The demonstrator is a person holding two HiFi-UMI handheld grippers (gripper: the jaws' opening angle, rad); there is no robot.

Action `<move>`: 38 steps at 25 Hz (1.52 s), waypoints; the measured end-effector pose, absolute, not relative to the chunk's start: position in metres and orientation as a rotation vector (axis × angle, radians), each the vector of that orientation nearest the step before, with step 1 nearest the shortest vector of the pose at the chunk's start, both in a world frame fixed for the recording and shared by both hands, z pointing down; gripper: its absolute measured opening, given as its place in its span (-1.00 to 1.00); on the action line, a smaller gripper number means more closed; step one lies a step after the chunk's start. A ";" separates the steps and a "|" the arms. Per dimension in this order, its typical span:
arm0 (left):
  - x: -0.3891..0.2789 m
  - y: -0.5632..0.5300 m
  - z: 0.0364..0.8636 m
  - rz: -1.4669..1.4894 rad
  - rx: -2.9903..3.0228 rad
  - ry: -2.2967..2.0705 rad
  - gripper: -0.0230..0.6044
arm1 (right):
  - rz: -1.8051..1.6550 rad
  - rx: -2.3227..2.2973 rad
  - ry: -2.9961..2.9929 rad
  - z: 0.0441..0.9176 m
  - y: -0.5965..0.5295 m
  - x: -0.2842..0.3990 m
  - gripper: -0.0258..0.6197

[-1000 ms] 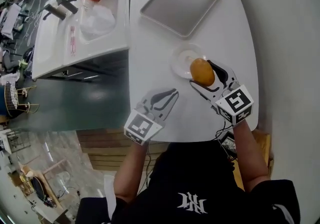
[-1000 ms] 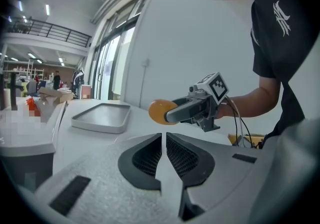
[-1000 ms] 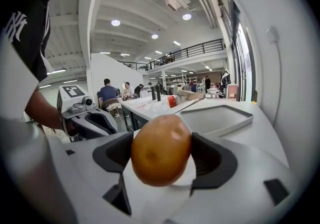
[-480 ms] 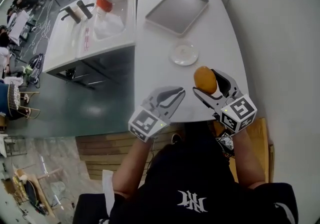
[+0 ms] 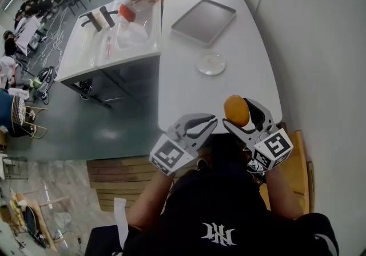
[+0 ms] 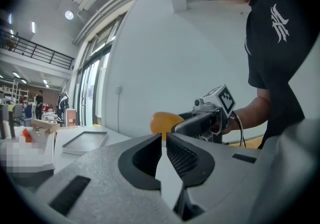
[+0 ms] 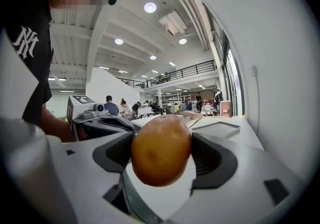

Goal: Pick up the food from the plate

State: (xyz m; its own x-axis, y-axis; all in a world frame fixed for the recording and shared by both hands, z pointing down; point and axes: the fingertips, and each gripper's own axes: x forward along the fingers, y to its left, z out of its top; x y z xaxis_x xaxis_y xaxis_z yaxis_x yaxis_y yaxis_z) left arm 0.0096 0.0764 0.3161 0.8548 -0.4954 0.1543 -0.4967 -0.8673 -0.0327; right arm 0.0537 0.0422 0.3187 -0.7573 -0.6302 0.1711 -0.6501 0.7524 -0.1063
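While your right gripper point(image 5: 238, 113) has its jaws clamped on the food point(image 7: 161, 149), long axis upright, your left gripper point(image 5: 209, 120) holds nothing, jaws almost together; the plate point(image 5: 210, 64) lies well ahead.

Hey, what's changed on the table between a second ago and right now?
The right gripper, jaws clamped on the orange food throughout, has pulled back from over the plate toward the person. The food now hangs over the near edge of the table, and the plate sits bare. The left gripper stays shut and empty beside it; the tray has not moved.
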 end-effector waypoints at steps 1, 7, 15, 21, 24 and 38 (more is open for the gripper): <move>0.008 0.082 0.315 0.248 3.019 -0.808 -0.90 | 0.246 1.034 -2.824 0.318 0.048 0.054 0.19; -0.001 0.087 0.327 0.230 2.983 -0.815 -0.90 | 0.221 1.018 -2.843 0.316 0.058 0.049 0.19; 0.009 0.094 0.323 0.250 3.013 -0.776 -0.90 | 0.210 1.026 -2.840 0.312 0.065 0.057 0.19; 0.010 0.107 0.332 0.266 2.996 -0.746 -0.90 | 0.219 1.008 -2.842 0.316 0.071 0.052 0.19; 0.008 0.104 0.329 0.282 3.004 -0.756 -0.90 | 0.191 1.008 -2.848 0.310 0.069 0.050 0.19; -0.001 0.105 0.333 0.332 2.989 -0.776 -0.90 | 0.197 1.031 -2.823 0.312 0.068 0.051 0.19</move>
State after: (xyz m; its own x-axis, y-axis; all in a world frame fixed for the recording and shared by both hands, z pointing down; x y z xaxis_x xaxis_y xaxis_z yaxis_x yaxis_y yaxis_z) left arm -0.0006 0.1051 0.3328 0.8523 -0.4769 0.2148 -0.4846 -0.8745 -0.0186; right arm 0.0509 0.0684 0.3122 -0.7581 -0.6308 0.1656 -0.6476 0.7580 -0.0776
